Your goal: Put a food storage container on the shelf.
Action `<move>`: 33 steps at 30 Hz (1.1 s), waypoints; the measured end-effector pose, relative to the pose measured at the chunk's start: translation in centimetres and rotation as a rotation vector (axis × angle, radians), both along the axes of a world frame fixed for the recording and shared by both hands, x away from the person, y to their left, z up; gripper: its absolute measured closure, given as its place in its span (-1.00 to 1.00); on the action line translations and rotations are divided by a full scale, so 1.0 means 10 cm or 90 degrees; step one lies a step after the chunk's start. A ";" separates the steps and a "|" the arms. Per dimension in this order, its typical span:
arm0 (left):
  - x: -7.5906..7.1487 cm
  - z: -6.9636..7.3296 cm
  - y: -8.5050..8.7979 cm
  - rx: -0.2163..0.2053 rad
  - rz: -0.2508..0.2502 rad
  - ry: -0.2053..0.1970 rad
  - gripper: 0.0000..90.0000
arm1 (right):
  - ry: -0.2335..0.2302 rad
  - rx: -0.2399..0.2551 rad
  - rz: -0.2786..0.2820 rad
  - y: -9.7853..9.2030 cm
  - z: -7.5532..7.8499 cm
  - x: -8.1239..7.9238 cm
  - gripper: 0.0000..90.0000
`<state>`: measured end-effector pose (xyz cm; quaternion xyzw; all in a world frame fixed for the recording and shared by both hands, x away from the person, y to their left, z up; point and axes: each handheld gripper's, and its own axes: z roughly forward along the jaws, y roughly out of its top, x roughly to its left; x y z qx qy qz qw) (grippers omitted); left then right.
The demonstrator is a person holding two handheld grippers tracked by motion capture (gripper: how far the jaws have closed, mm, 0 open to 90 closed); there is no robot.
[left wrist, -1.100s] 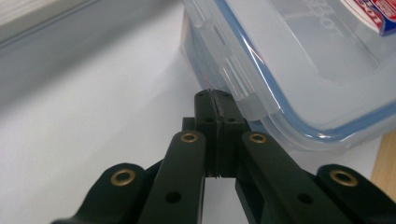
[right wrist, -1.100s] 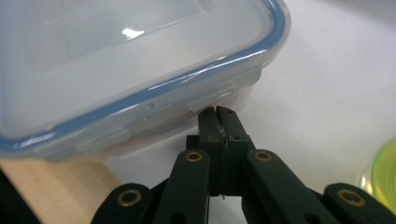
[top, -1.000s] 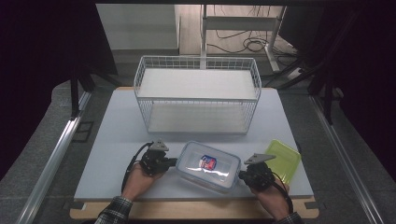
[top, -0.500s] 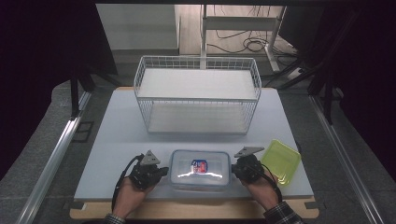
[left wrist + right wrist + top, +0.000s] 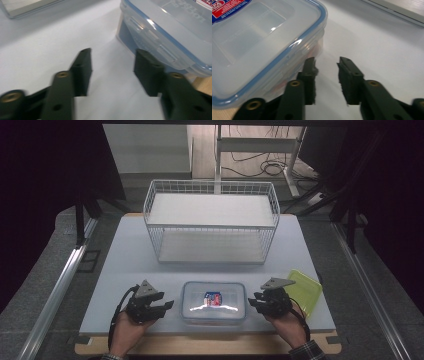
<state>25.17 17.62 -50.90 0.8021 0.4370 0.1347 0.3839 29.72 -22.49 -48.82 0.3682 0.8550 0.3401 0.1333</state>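
Note:
A clear plastic food box (image 5: 214, 302) with a blue-sealed lid and a red and blue label lies flat near the table's front edge. My left gripper (image 5: 168, 306) sits a little to its left, pointing at it. Its jaws have just been opening and are open with only bare table between them. In the left gripper view the box (image 5: 170, 32) lies ahead and to the right of the left gripper (image 5: 112, 66). My right gripper (image 5: 252, 302) is at the box's right end, its jaws also just opened and empty. In the right gripper view the box (image 5: 262, 42) sits close beside one finger (image 5: 310, 72) of the right gripper (image 5: 326, 70).
A white wire basket (image 5: 212, 222) with a shelf stands across the middle of the table behind the box. A flat yellow-green lid or tray (image 5: 306, 292) lies just right of my right hand. The wooden front edge (image 5: 210, 346) is close below the box.
The box went from skewed to square with the table edge. Both grippers, which were at its ends, now have open jaws, and the left one has drawn back to the left.

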 end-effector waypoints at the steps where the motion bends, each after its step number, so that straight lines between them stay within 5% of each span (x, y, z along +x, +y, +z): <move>1: 0.00 0.00 0.01 -0.002 0.005 0.002 -0.12 | -0.004 0.003 -0.001 -0.01 0.01 -0.01 0.30; 7: 0.00 0.04 0.09 -0.033 0.018 -0.018 -0.71 | -0.011 0.024 0.001 -0.07 0.09 -0.05 -0.10; 17: -0.02 0.11 0.04 -0.053 -0.017 -0.044 -0.81 | -0.013 0.101 0.013 -0.15 0.16 -0.08 -0.71; 22: 0.00 0.18 -0.03 -0.073 -0.038 -0.023 -0.80 | -0.006 0.121 0.025 -0.11 0.17 -0.09 -0.77; 27: 0.06 0.21 -0.17 -0.066 -0.059 -0.006 -0.89 | 0.037 0.121 0.042 0.04 0.13 -0.10 -0.91; 30: 0.14 0.21 -0.25 -0.099 -0.097 0.024 -0.91 | 0.065 0.122 0.048 0.11 0.11 -0.08 -0.95; 33: 0.21 0.17 -0.31 -0.105 -0.105 0.042 -0.90 | 0.083 0.123 0.053 0.16 0.10 -0.04 -0.94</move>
